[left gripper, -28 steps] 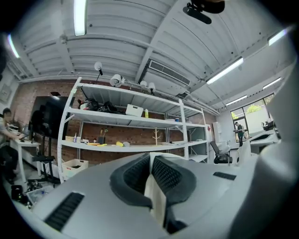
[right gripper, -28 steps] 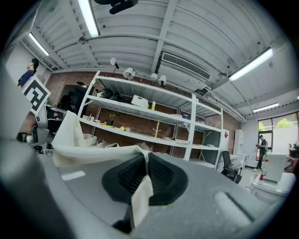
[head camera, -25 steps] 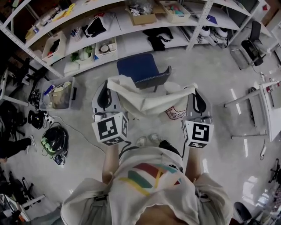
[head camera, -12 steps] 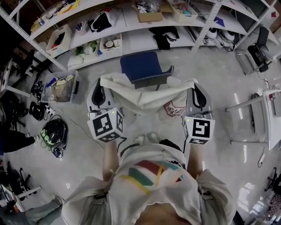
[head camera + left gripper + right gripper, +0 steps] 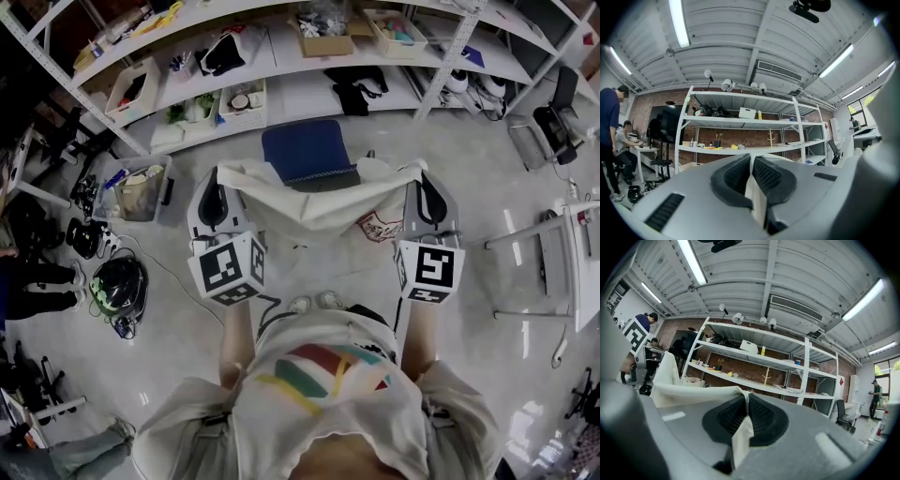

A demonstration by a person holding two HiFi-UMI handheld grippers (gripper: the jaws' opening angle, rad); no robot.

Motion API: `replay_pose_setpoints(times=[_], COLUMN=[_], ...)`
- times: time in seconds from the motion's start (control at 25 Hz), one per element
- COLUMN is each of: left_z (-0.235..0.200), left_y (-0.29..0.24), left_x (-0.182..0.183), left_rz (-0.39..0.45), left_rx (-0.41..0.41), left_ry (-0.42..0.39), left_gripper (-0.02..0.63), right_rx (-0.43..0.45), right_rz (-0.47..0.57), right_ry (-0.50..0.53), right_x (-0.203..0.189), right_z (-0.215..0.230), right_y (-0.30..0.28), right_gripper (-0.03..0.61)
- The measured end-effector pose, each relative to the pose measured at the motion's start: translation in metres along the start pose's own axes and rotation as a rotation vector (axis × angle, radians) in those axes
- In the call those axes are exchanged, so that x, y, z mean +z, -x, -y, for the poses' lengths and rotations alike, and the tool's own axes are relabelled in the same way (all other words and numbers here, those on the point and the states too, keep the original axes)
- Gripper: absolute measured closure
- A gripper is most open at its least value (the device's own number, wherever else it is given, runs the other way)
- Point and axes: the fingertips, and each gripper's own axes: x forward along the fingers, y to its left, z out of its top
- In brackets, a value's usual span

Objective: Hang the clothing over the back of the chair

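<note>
A cream-white garment (image 5: 314,202) with a small red print hangs stretched between my two grippers, above the floor. My left gripper (image 5: 223,180) is shut on its left top corner, my right gripper (image 5: 420,176) shut on its right top corner. A blue-seated chair (image 5: 302,150) stands just beyond the cloth; its grey back (image 5: 323,181) lies under the cloth's top edge. In the left gripper view the cloth (image 5: 754,197) is pinched between the pads. In the right gripper view the cloth (image 5: 693,392) runs off to the left from the closed jaws.
Long white shelving (image 5: 281,89) with boxes and dark clothes runs behind the chair. A clear bin (image 5: 136,192) and a black helmet (image 5: 117,289) sit on the floor at left. White table legs (image 5: 553,272) stand at right. A person's legs (image 5: 37,286) show at the left edge.
Both grippers have carried the spread garment forward towards the chair. Its top edge now lies over the chair back, which showed in front of the cloth before.
</note>
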Motion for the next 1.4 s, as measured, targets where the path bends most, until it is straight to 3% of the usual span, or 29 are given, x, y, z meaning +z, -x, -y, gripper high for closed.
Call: replay_pose_setpoints(times=[0.24,0.4,0.64,1.04,1.28,1.4], left_z=[0.001,-0.002,-0.008,-0.016,-0.014,-0.020], left_y=[-0.005,-0.025,-0.043,-0.064,-0.088,-0.101], left_x=[0.002,0.026,0.094,0.202,0.251,0.256], left_rz=[-0.013,0.016,0.161,0.363,0.399,0.383], left_rx=[0.018,0.004,-0.002,0.008,0.001,0.016], left_ry=[-0.006,-0.004,-0.043,-0.182,-0.241,-0.247], left_gripper=[0.597,0.597,0.597,0.597,0.597,0.597], right_rx=[-0.008,-0.001,-0.006,-0.033,-0.034,-0.027], right_rz=[-0.009,0.024,0.144,0.384,0.447,0.454], right_ry=[0.001,0.042,0.136,0.214,0.263,0.286], right_x=[0.001,0.019,0.079,0.195,0.244,0.257], right_z=[0.014,0.022,0.048,0.094,0.113,0.115], right_y=[-0.011,-0.024,-0.044,-0.072,-0.094,-0.112], right_gripper=[0.571,0.572,0.571,0.571,0.571,0.571])
